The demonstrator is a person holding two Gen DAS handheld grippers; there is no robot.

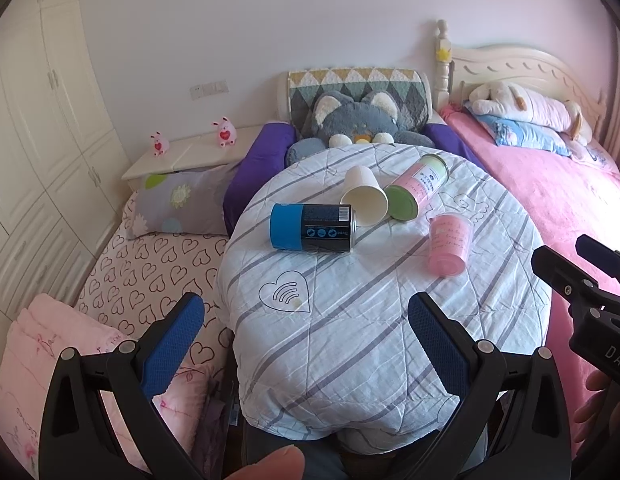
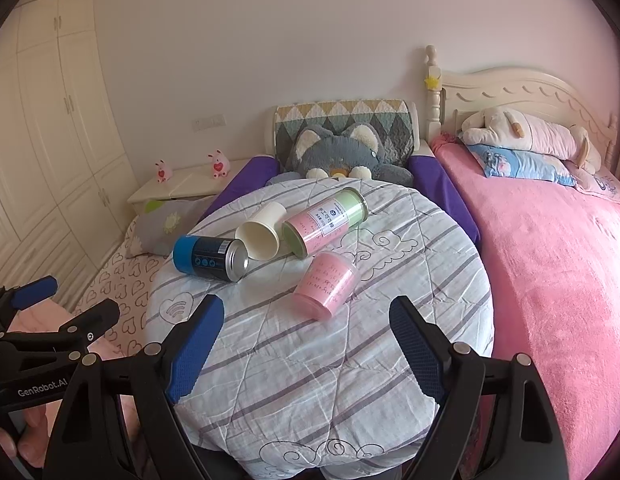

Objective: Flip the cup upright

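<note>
Both claws hung wide apart over the near edge of the striped quilt (image 1: 350, 340), gripping nothing. Just ahead of the right gripper (image 2: 305, 344) lay a pink tub (image 2: 326, 284) on its side. Ahead of the left gripper (image 1: 305, 344), further off, lay a blue-capped can (image 1: 312, 227), and touching its far right end was the white paper cup (image 1: 364, 196), tipped over with its mouth facing the claws. Right of it lay a pink-green canister (image 1: 418, 187), and way beyond sat a grey cat plush (image 1: 354, 120).

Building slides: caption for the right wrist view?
Open right gripper faces a quilt where a paper cup lies tipped among three containers.
</note>
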